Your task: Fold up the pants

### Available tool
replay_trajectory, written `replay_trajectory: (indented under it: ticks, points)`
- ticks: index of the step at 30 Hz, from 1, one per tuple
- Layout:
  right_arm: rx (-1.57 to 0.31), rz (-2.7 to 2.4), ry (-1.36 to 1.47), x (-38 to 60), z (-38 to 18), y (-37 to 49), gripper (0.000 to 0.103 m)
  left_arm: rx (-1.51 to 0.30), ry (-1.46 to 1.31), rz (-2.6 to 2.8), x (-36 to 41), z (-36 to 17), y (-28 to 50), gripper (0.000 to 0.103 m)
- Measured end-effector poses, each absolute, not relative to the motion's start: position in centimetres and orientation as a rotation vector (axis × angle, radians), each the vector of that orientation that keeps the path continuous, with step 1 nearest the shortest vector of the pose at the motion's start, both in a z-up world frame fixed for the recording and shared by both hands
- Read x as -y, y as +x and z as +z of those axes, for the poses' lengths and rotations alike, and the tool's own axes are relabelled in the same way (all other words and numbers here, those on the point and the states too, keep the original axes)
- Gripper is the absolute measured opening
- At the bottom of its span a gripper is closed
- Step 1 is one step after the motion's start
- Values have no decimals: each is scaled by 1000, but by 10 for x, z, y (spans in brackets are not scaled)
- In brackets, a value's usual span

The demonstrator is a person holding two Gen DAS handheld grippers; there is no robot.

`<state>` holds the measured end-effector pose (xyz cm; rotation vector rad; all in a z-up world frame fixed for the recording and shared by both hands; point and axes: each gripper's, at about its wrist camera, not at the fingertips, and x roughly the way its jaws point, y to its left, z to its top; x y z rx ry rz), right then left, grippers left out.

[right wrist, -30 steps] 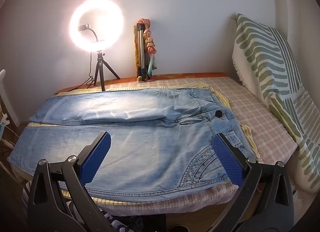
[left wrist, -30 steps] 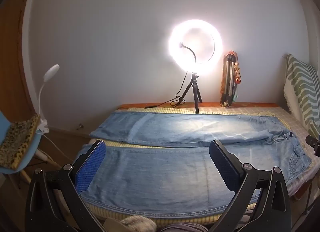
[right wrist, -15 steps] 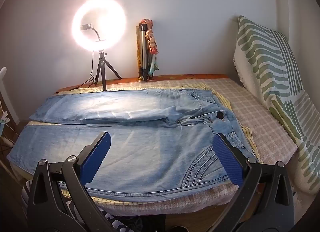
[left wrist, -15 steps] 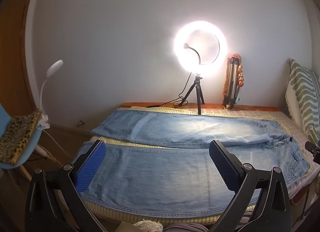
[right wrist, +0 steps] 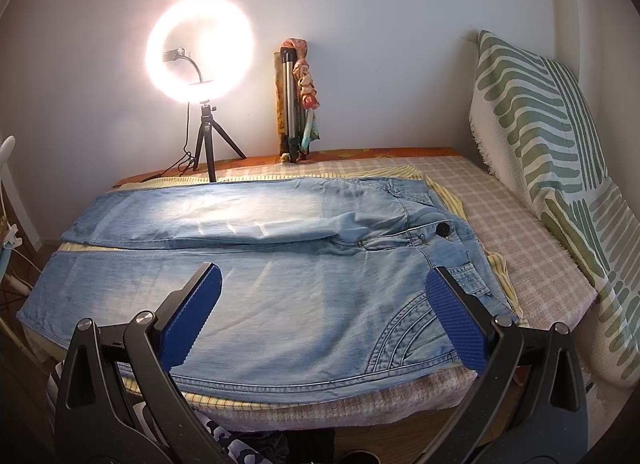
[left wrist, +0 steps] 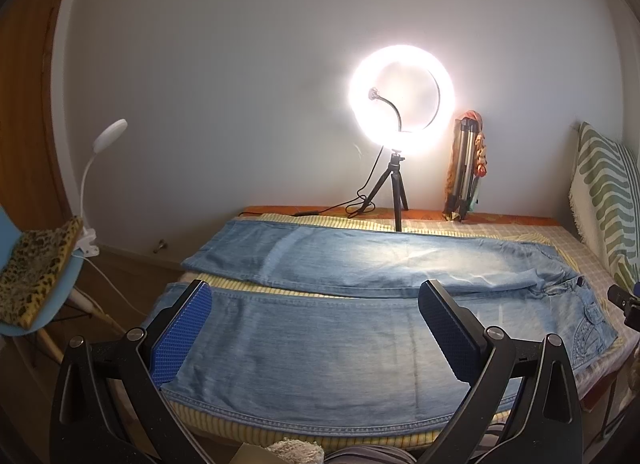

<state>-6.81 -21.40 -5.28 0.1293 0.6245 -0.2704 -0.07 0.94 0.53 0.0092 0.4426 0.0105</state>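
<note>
Lying flat across the middle of both frames, the faded light-blue denim pants spread unfolded on a bed with a yellow striped sheet, legs apart toward the left, buttoned waistband at right. Low in each frame, the left gripper and right gripper hover with blue-padded fingers spread wide, holding nothing.
</note>
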Motion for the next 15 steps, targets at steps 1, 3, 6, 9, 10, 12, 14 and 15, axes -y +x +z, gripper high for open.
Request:
replay_trajectory:
  ticks: [1,3,6,9,10,12,14,15]
  points:
    - [-624,-272,129,214,-53,-68,103,-442,9,10,-10,5,-1,103]
    - [-623,-271,134,215,-53,-68,103,-443,7,10,-10,6,-1,103]
    - [-623,-271,132,214,-53,-68,103,-441,8,9,-10,6,-1,103]
    - [-622,-270,130,213,-52,-68,103,-441,9,9,-10,6,-1,103]
    - [-623,-267,132,213,-52,-68,103,-441,8,10,-10,6,-1,103]
    - [-625,-263,134,212,-53,-67,103,-441,5,14,-10,6,-1,103]
    - [-626,-259,136,211,-53,-67,103,-442,3,12,-11,6,0,103]
    - [-626,-259,134,211,-53,-67,103,-442,4,13,-11,6,0,103]
